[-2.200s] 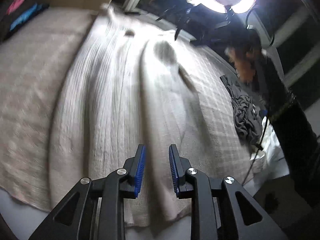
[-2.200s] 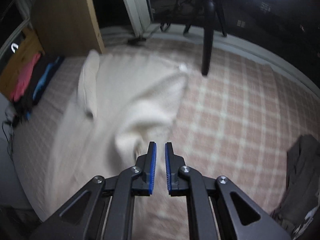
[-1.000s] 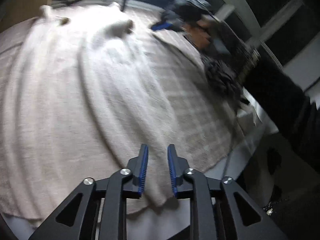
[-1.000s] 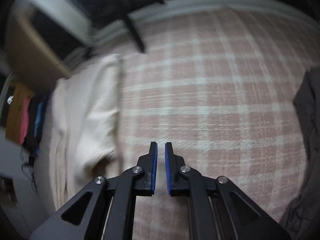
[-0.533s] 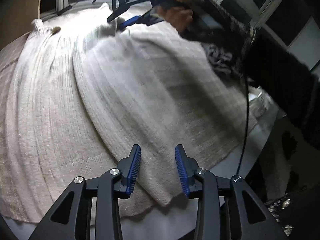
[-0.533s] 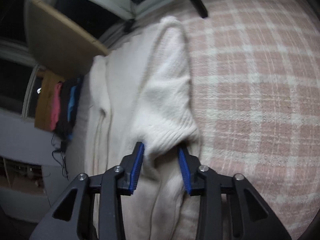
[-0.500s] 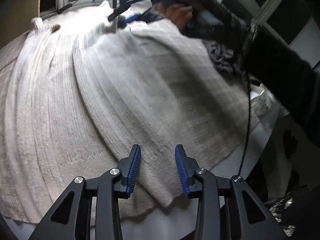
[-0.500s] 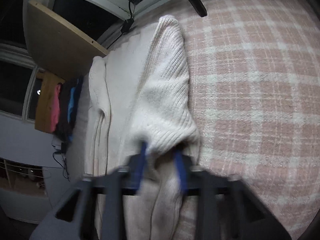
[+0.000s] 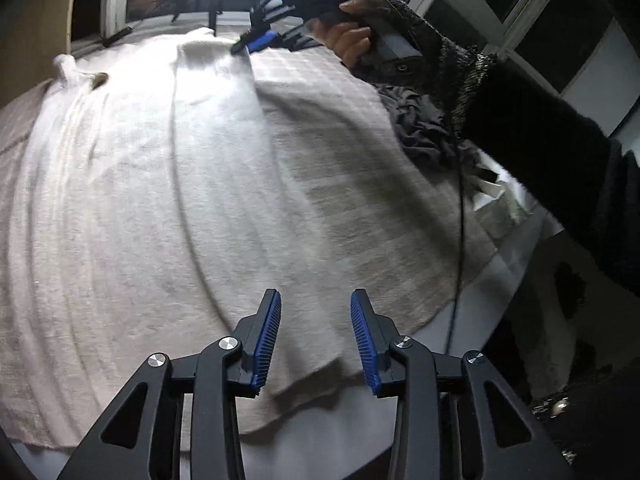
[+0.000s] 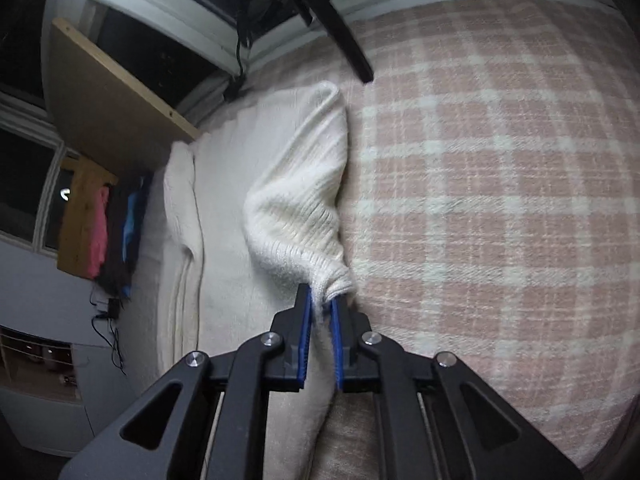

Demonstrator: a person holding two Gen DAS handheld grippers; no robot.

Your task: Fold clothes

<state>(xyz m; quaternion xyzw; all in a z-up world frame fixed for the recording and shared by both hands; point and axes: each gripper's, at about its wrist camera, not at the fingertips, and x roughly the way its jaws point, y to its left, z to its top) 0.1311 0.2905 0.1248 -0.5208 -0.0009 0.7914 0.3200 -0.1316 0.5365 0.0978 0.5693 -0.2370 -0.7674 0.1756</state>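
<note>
crumpled dark garment (image 9: 424, 132) beside sweater (image 9: 160, 184); tripod leg (image 10: 340, 36) perhaps beyond.

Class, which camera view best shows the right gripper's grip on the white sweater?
The right wrist view: the right gripper is shut on a bunched fold of the white sweater. The left wrist view shows that gripper only far off, at the sweater's far edge.

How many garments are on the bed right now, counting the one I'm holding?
2: the cream sweater, spread on the plaid blanket and pinched by the right gripper, and a dark crumpled garment at the bed's right edge. More may be hidden.
</note>
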